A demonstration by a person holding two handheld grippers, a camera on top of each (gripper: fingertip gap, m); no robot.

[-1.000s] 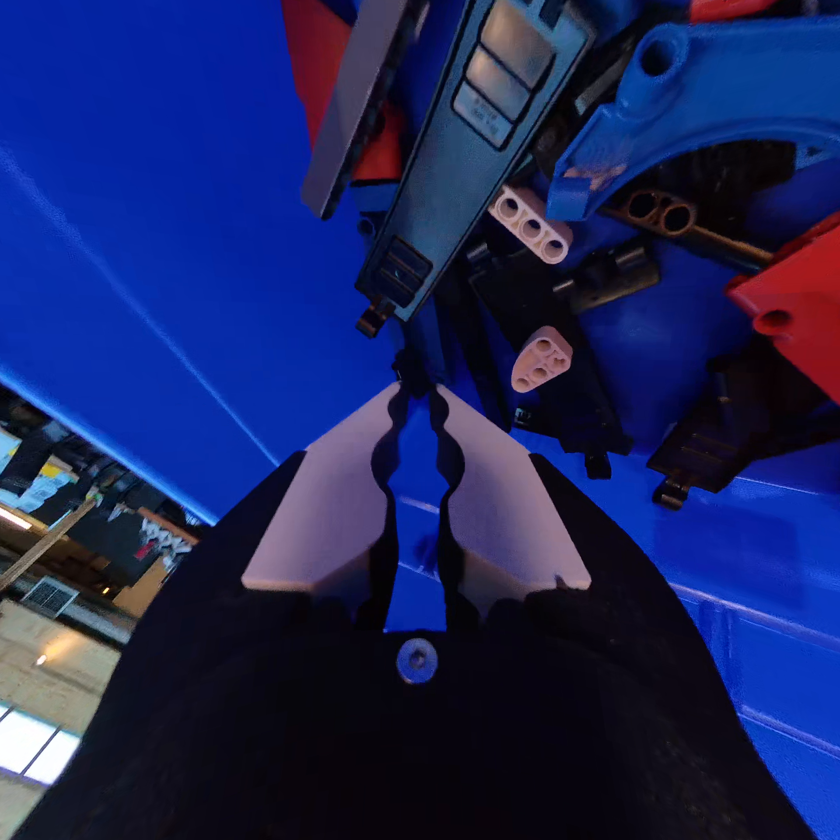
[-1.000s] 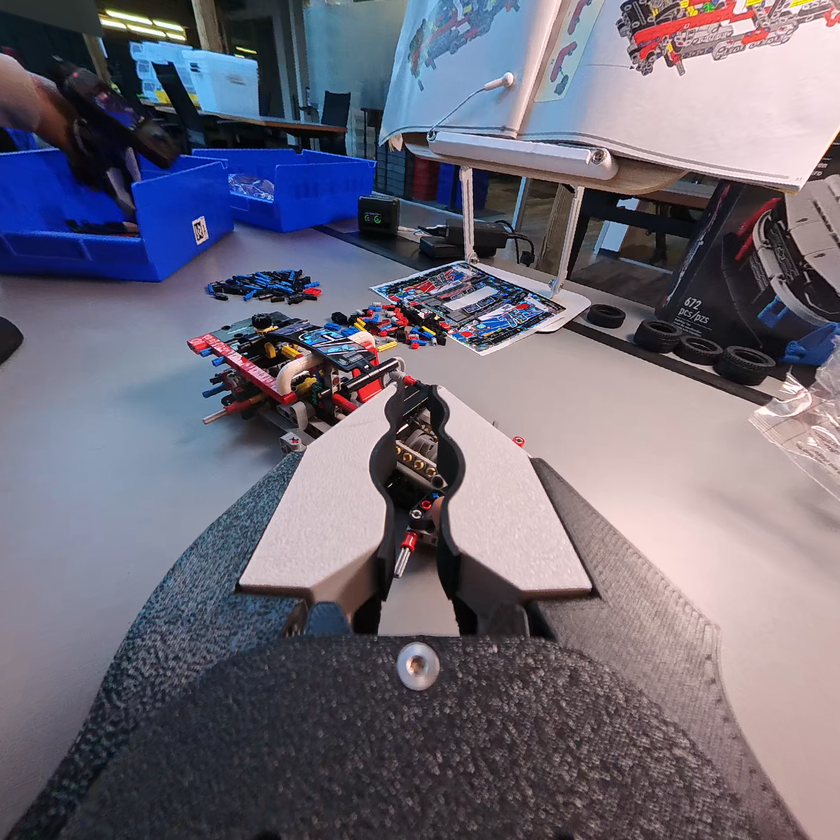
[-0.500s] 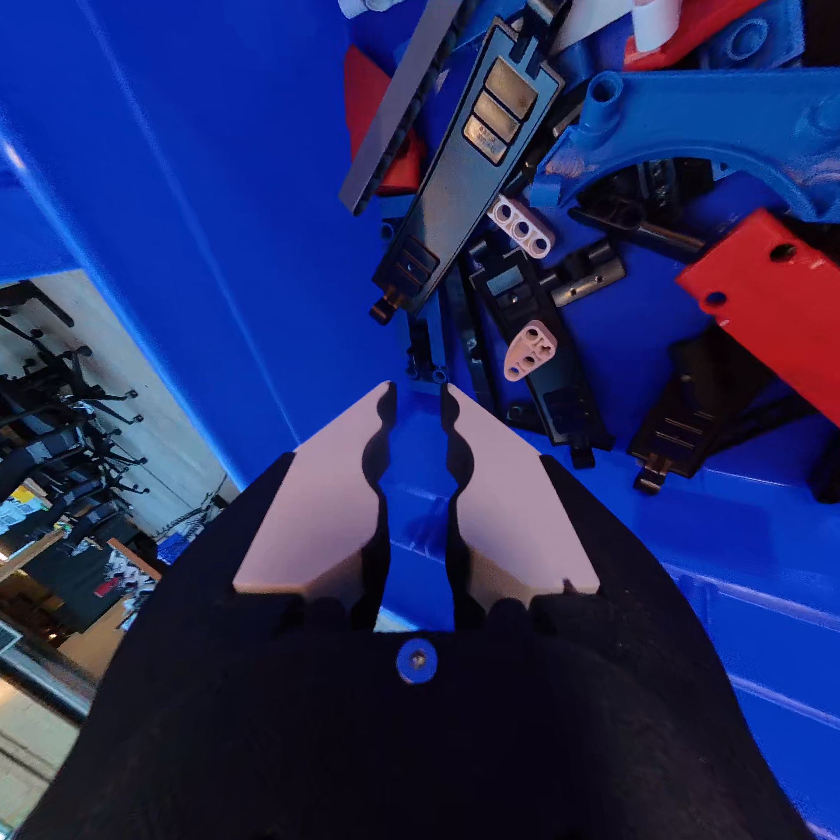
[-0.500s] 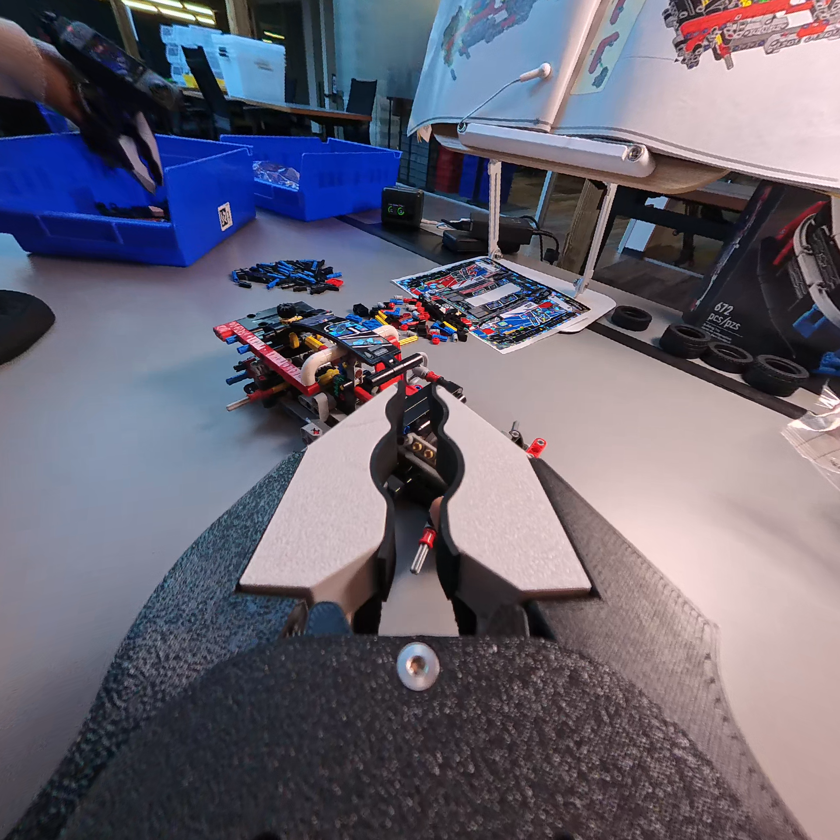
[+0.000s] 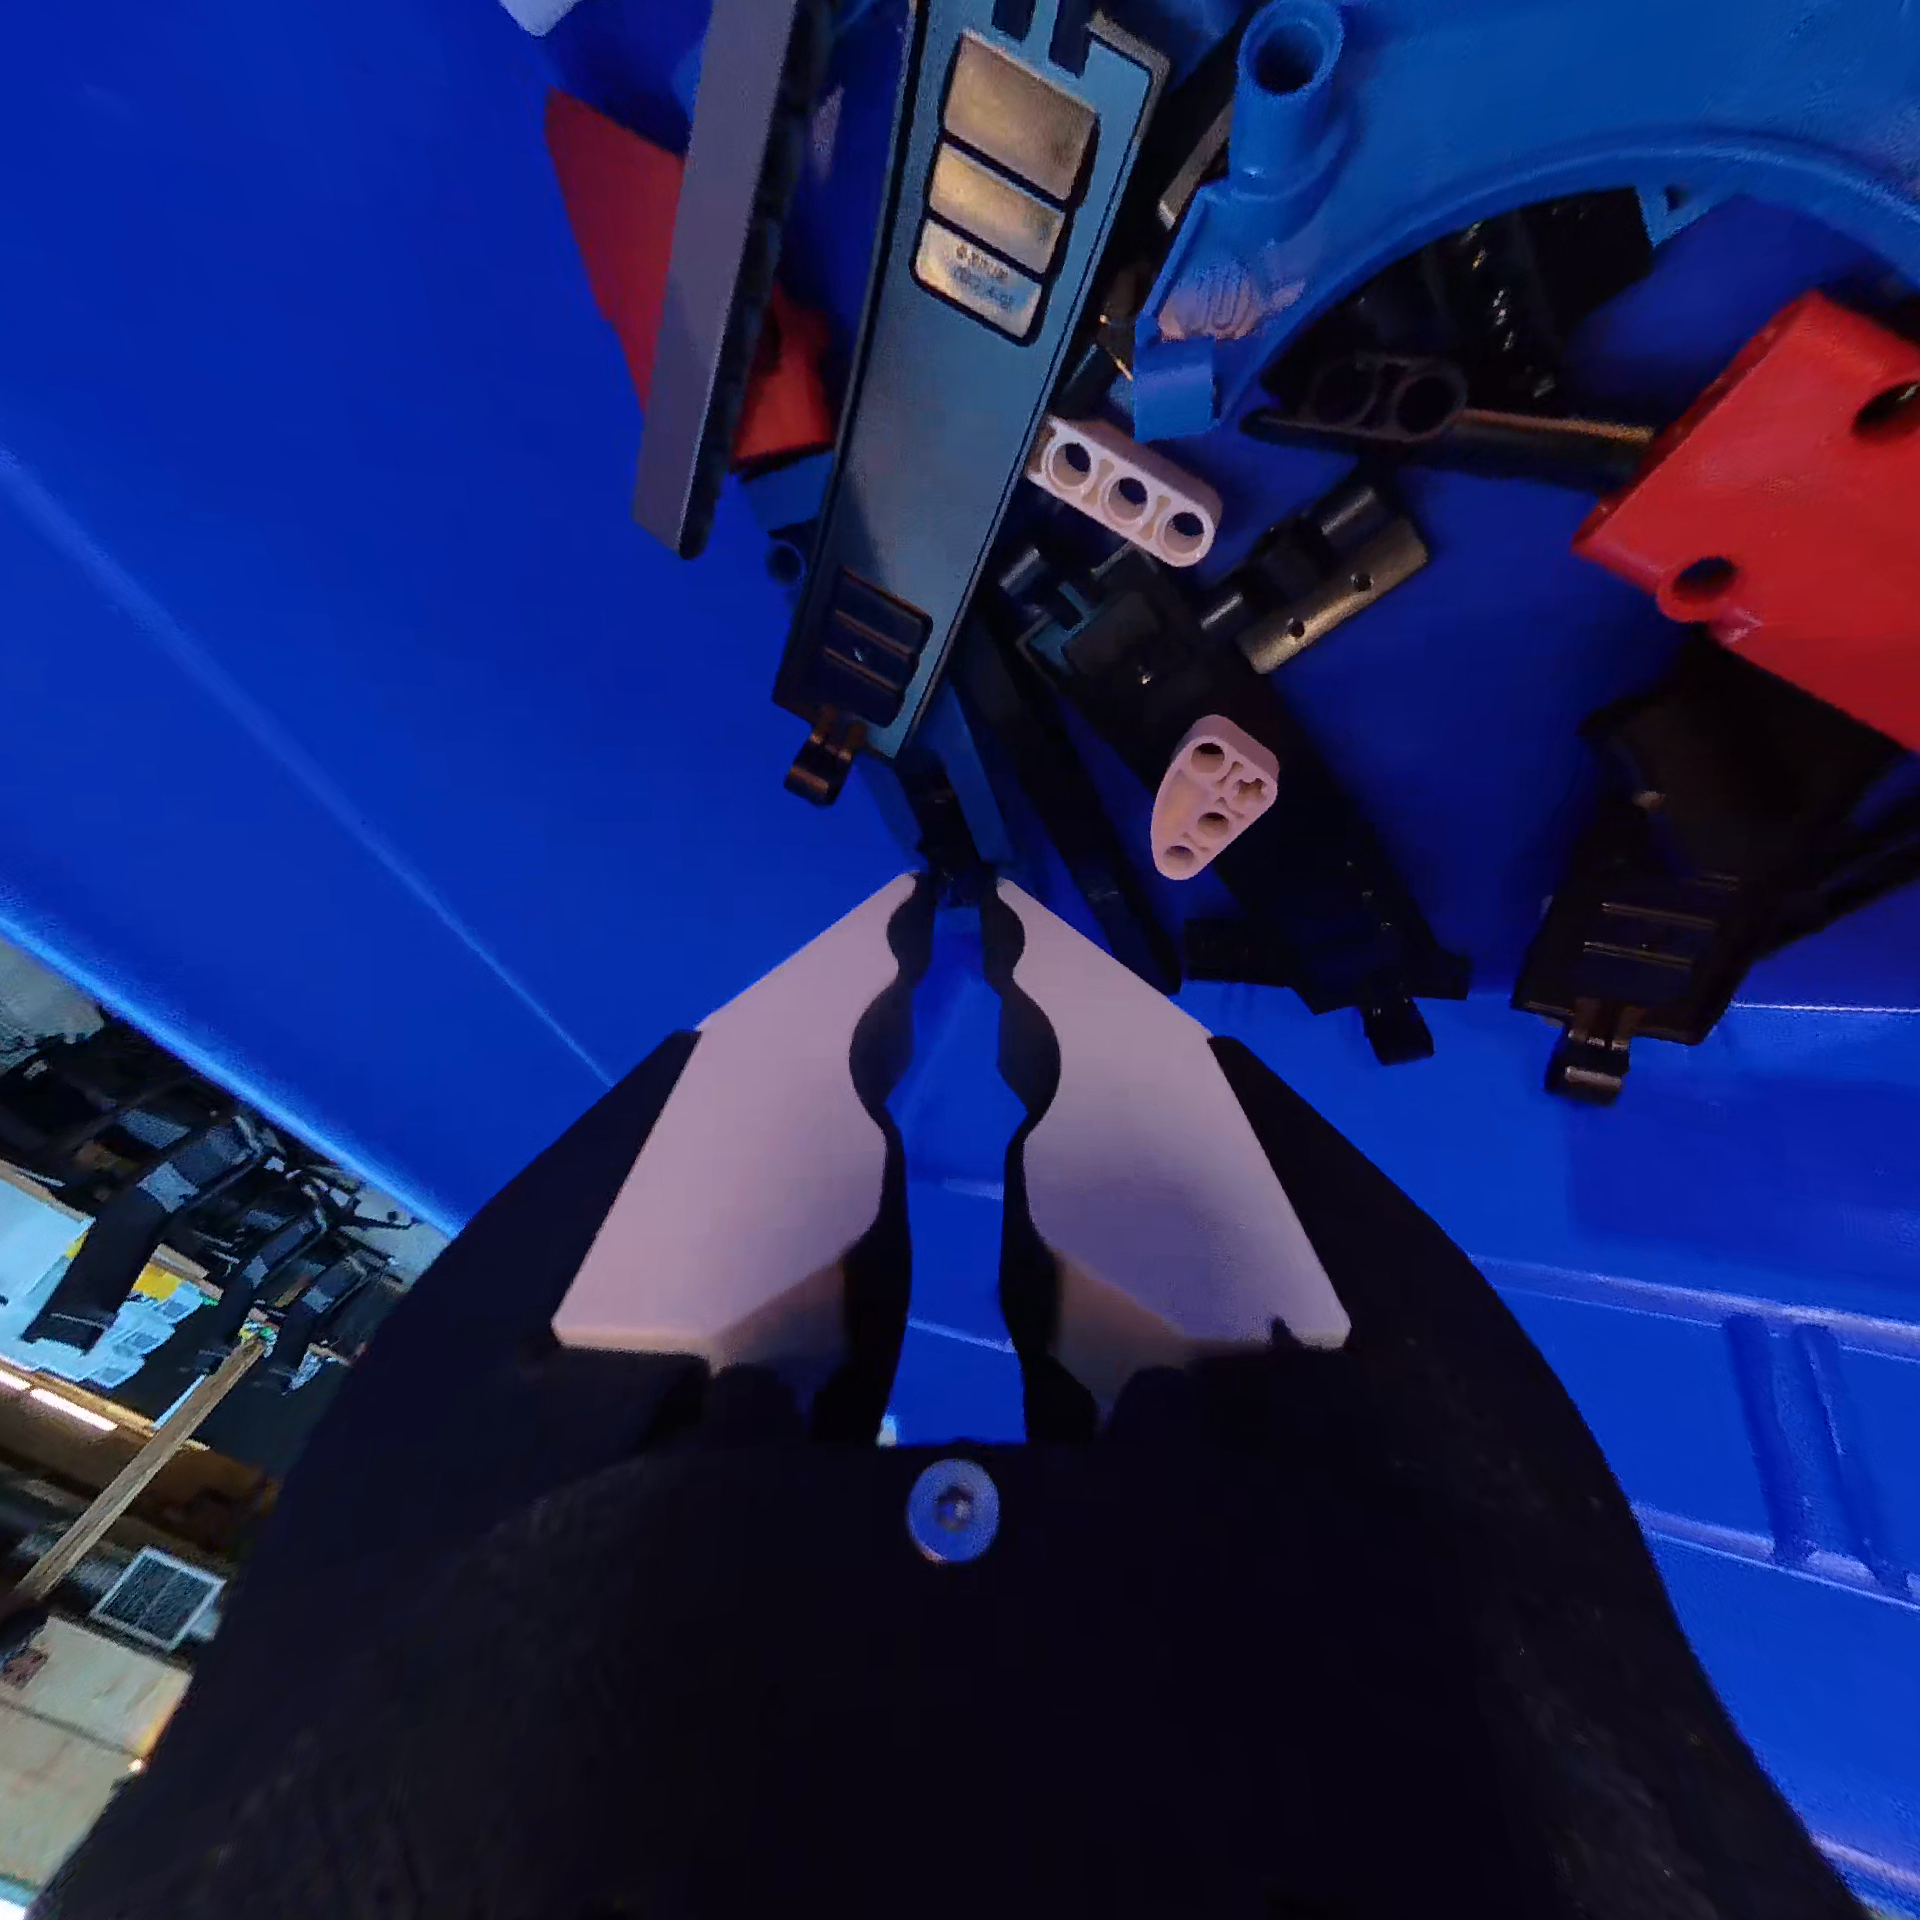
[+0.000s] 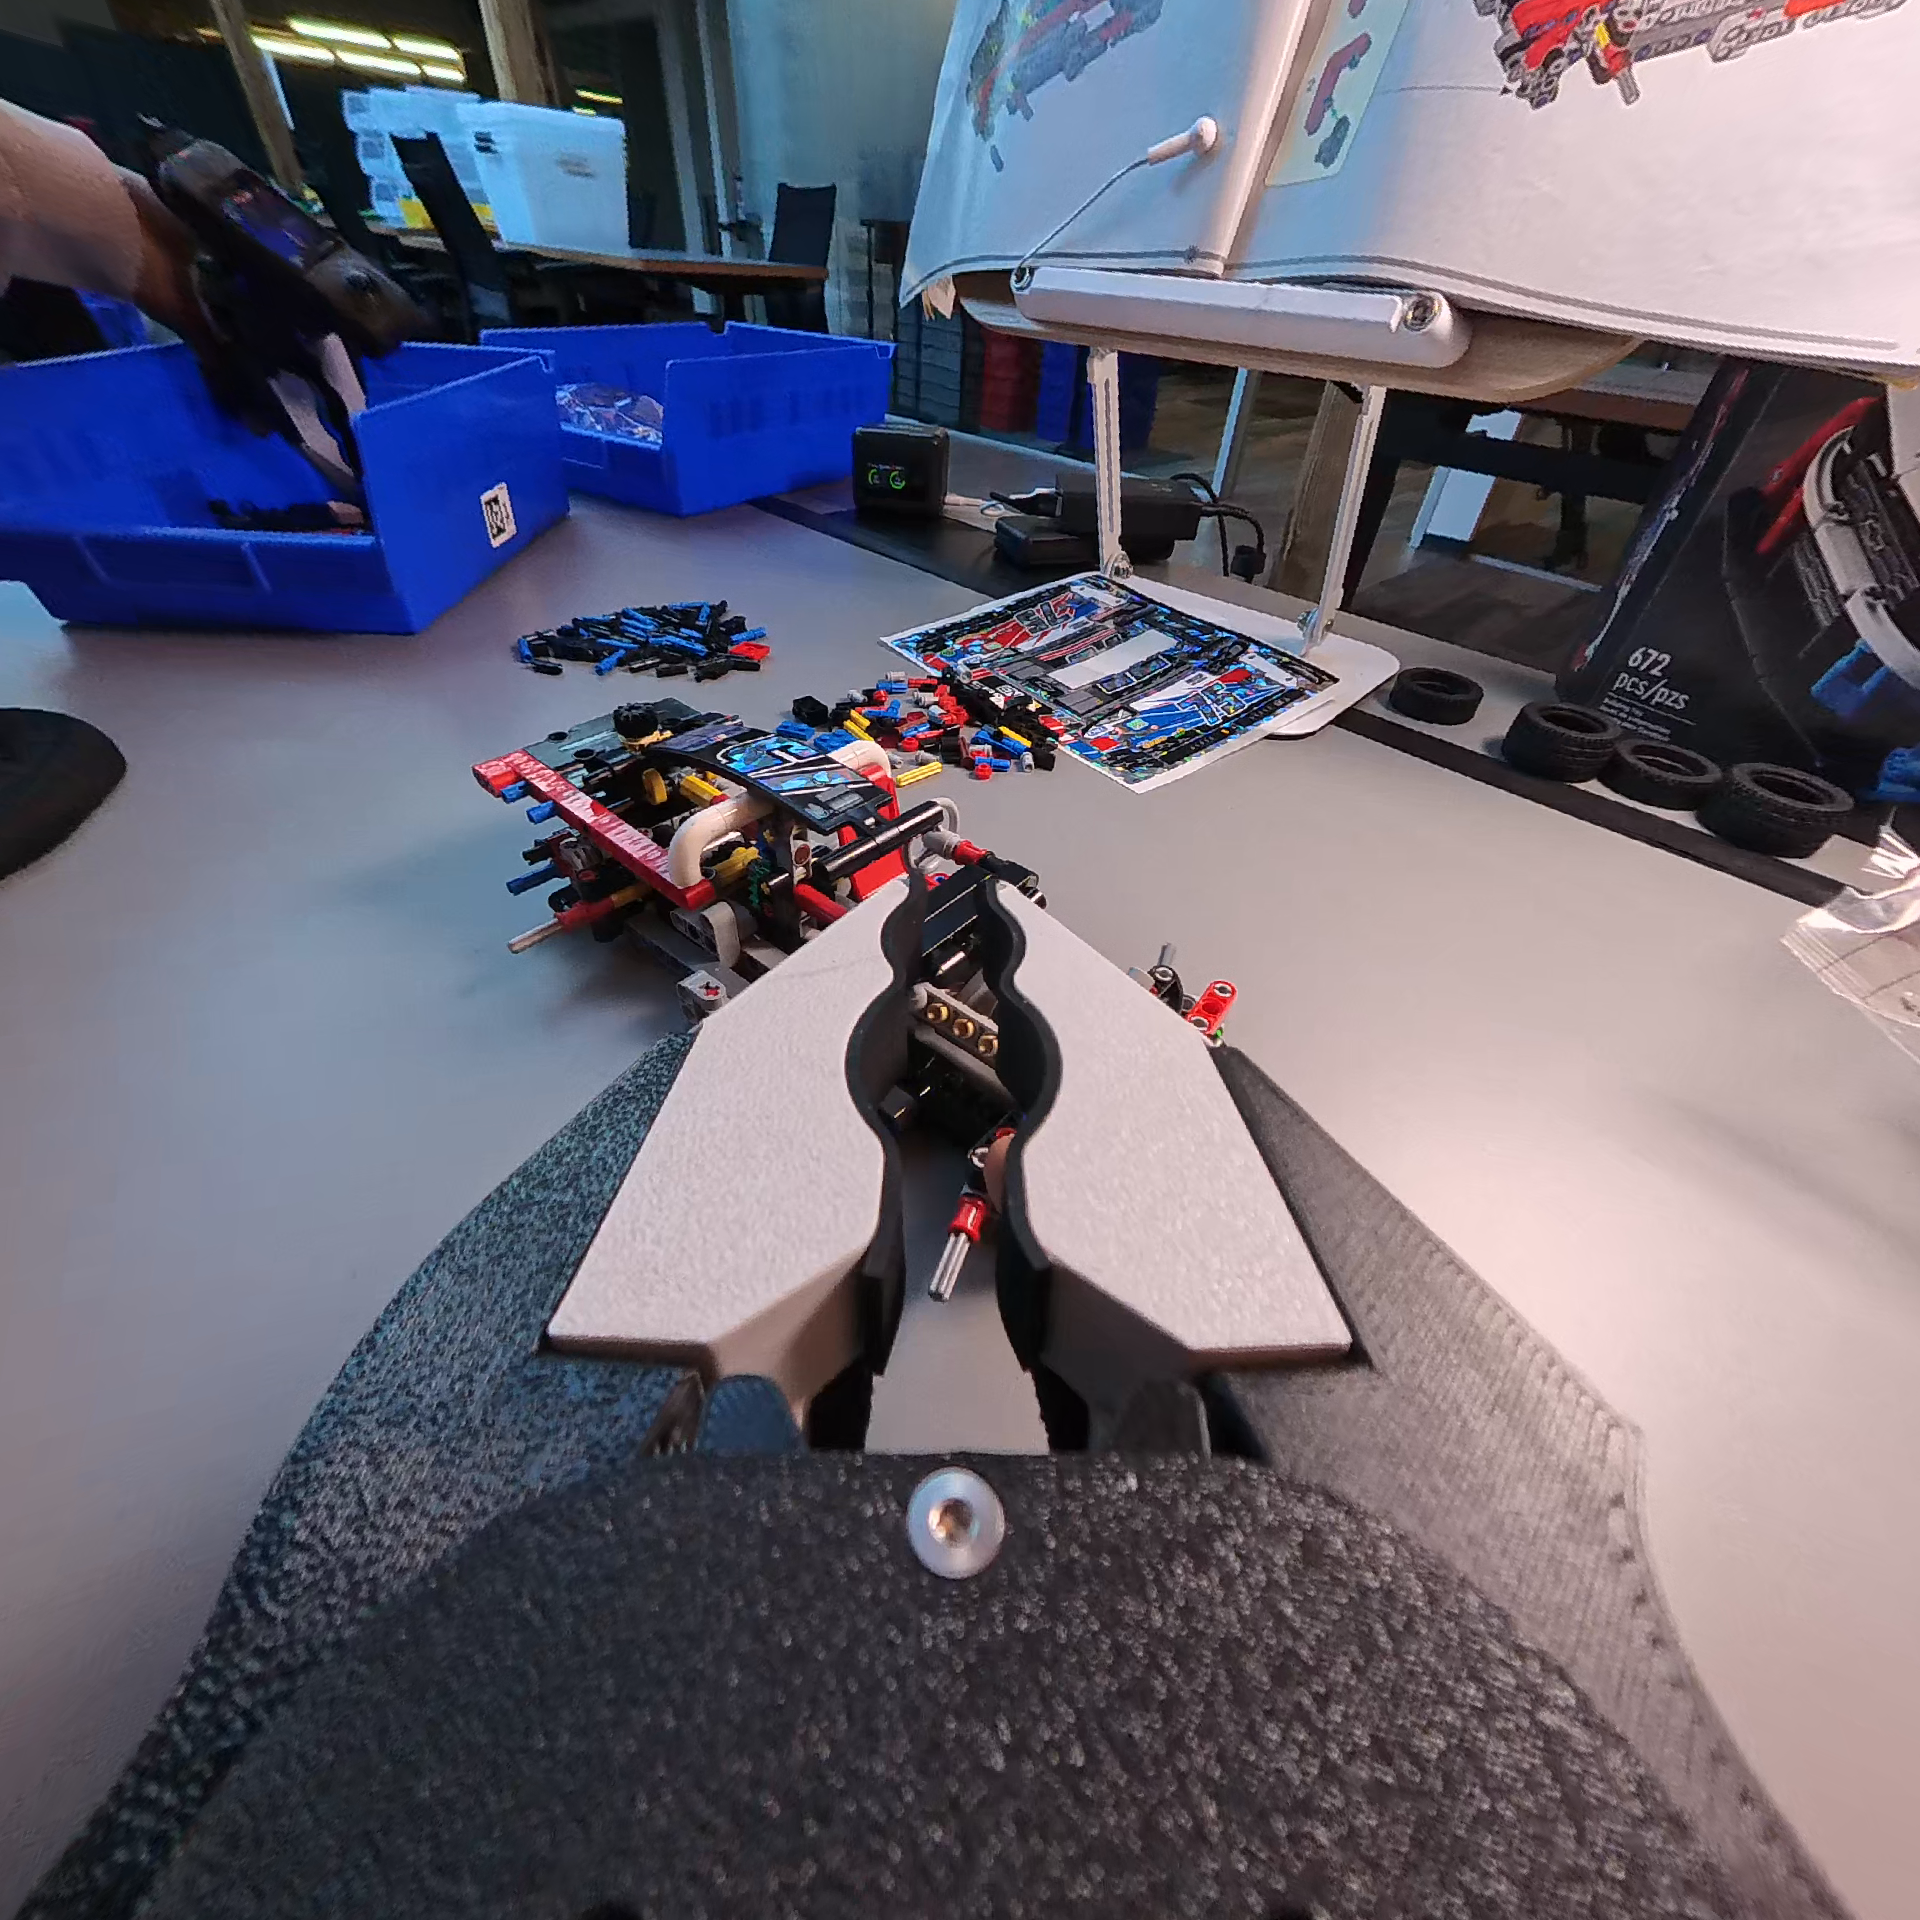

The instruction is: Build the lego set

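Note:
My left gripper (image 5: 956, 883) is down inside a blue bin (image 5: 312, 520) of Lego parts. Its tips are shut on the near end of a thin dark blue piece (image 5: 961, 790) that lies under a long dark panel with stickers (image 5: 966, 416). In the right wrist view the left gripper (image 6: 301, 343) reaches into that bin (image 6: 447, 520). My right gripper (image 6: 956, 904) rests low on the grey table (image 6: 312, 1039), shut on the black rear end of the half-built Lego car chassis (image 6: 707, 821).
In the bin lie a white three-hole beam (image 5: 1127, 494), a pale triangular piece (image 5: 1210, 795), a red panel (image 5: 1787, 520) and a blue wheel arch (image 5: 1558, 135). On the table are small-part piles (image 6: 649, 639), a sticker sheet (image 6: 1112, 675), tyres (image 6: 1662, 769), a second bin (image 6: 727, 405) and an instruction stand (image 6: 1236, 312). Across from one pair of fingers to the other is roughly 70 cm.
The left gripper had opened and drawn back half a second ago. It has now moved in again and closed on the thin dark blue piece. The right gripper stays on the chassis.

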